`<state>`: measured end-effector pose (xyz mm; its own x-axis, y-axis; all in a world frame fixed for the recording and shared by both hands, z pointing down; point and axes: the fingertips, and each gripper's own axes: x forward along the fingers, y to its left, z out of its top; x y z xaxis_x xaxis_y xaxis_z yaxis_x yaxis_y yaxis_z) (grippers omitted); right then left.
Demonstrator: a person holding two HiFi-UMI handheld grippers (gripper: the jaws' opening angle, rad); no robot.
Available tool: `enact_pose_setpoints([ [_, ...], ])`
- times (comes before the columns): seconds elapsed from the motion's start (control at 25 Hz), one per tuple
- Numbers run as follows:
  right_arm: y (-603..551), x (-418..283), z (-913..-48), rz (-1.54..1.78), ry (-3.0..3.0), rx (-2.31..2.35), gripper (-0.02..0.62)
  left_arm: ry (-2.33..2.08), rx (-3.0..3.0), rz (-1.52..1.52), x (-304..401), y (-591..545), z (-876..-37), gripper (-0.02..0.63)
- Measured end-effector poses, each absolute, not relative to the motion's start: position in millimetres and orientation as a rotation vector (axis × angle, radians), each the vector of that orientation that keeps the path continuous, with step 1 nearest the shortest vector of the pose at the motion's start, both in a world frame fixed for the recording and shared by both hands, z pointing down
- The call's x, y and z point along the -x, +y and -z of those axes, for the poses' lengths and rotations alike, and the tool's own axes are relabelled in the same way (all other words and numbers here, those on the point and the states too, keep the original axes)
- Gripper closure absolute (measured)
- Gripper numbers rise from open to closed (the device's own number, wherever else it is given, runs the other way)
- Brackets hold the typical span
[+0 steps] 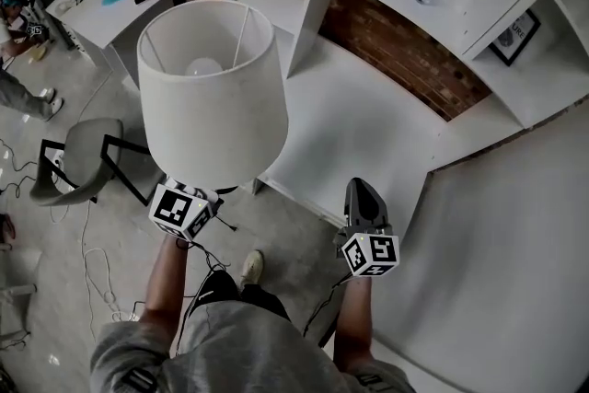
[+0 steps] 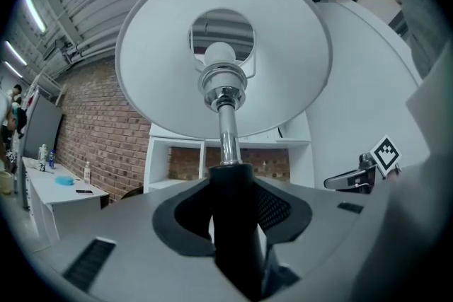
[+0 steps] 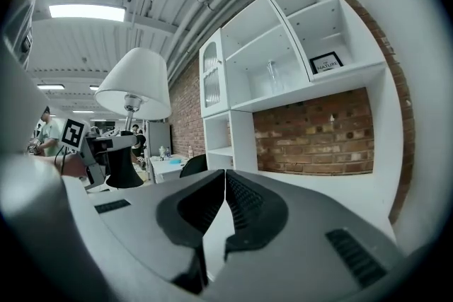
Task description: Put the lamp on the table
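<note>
Head view: the lamp (image 1: 212,97) is held upright in the air just off the counter's (image 1: 368,143) left edge, over the floor, not yet set down. The left gripper (image 1: 195,196) takes it low, under the shade, probably so that it stays plumb. The right gripper (image 1: 361,193) is above the counter's near edge.

Left gripper view: the jaws are clamped on the lamp's black neck (image 2: 233,223). The chrome rod and shade rise straight above, a grip that suits lowering the lamp onto the counter.

Right gripper view: the jaws are together with nothing between them, and the counter lies ahead. This gripper seems kept free to steady the lamp.
</note>
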<state>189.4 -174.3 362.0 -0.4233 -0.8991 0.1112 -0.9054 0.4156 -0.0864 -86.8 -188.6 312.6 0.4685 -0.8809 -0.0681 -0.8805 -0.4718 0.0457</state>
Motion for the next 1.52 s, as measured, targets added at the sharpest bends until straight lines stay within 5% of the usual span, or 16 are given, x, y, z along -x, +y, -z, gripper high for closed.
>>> enact_pose_setpoints([
  [1.52, -278.3, -197.8, -568.0, -0.295, -2.490, -1.802, 0.571, -1.286, -2.800, 0.078, 12.1, -333.5, -530.6, 0.462],
])
